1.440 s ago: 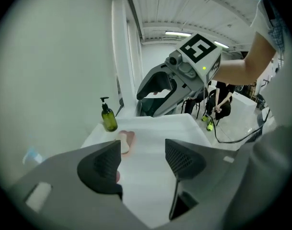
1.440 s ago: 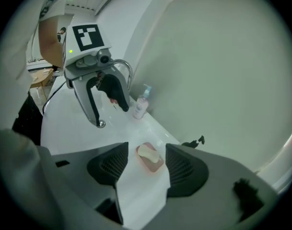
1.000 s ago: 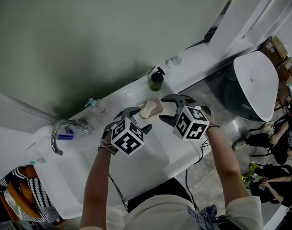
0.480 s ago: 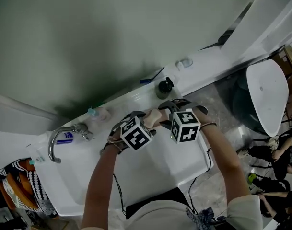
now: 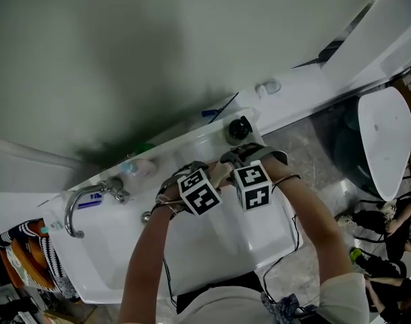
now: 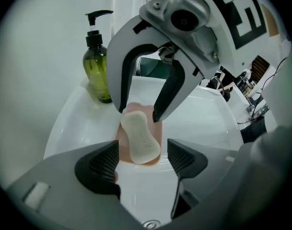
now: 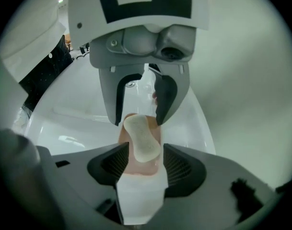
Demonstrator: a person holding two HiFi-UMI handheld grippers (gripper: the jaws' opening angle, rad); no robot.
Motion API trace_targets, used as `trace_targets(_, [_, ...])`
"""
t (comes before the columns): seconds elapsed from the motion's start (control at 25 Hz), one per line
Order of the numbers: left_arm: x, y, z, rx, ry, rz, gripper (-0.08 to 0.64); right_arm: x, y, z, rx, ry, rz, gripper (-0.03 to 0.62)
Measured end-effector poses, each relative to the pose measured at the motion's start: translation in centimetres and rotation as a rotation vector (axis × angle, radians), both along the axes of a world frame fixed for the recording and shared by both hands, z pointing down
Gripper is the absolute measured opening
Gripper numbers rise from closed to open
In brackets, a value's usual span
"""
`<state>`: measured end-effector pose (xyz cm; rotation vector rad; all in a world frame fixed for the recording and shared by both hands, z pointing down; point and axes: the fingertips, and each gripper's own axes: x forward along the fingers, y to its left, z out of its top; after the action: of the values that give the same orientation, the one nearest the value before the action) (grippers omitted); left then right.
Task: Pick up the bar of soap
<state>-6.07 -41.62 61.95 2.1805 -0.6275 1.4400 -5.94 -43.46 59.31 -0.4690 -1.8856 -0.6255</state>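
White washbasin (image 5: 192, 248) stood below a grey-green wall. Overhead, the marker cubes (image 5: 200, 193) hid the bar of soap (image 6: 142, 138), but both gripper views showed it lying on its pink dish (image 6: 157, 128). The left gripper (image 6: 143, 162), whose jaws had just been opening, and the right gripper (image 7: 141, 163), jaws apart, each straddled it unpressed. A second earlier both hung higher, with the soap plainly visible.

Setting: bathroom, washstand corner.
- You stand over a white washbasin (image 5: 212, 248) set against a plain pale wall (image 5: 124, 46).
- A chrome tap (image 5: 80, 204) is at the basin's left end.
- On the rim are a green pump bottle (image 6: 97, 68) and, near it, a bar of soap (image 6: 141, 138) lying on a pink dish (image 6: 157, 131).
- A striped cloth (image 5: 19, 258) is at the far left, beside the basin.
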Motion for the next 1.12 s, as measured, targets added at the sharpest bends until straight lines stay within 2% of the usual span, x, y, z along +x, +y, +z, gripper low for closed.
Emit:
trace_targets(0.36, [0.2, -0.1, 1.1, -0.077, 0.011, 0.065, 0.284, -0.8, 0.6, 2.0, -0.033, 0.033, -0.096, 0.232])
trace_targets(0.64, [0.5, 0.6, 1.3, -0.218, 0.118, 0.076, 0.258, -1.2, 1.0, 2.6, -0.052, 0.059, -0.114, 0.232])
trace_targets(0.72, [0.6, 0.4, 1.1, -0.221, 0.112, 0.103, 0.256, -1.2, 1.1, 2.9, -0.059, 0.109, -0.101, 0.232])
trace_targets(0.88, [0.7, 0.7, 1.2, -0.239, 0.111, 0.145, 0.255, -0.8, 1.3, 3.6, -0.024, 0.188, -0.145, 0.232])
trace_targets(1.0, [0.4, 0.0, 0.8, -0.192, 0.135, 0.152, 0.250, -0.8, 1.6, 3.7, -0.096, 0.192, -0.092, 0.233])
trace_targets(1.12, [0.5, 0.1, 0.8, -0.187, 0.161, 0.154, 0.244, -0.9, 1.6, 3.6, -0.162, 0.175, -0.036, 0.233])
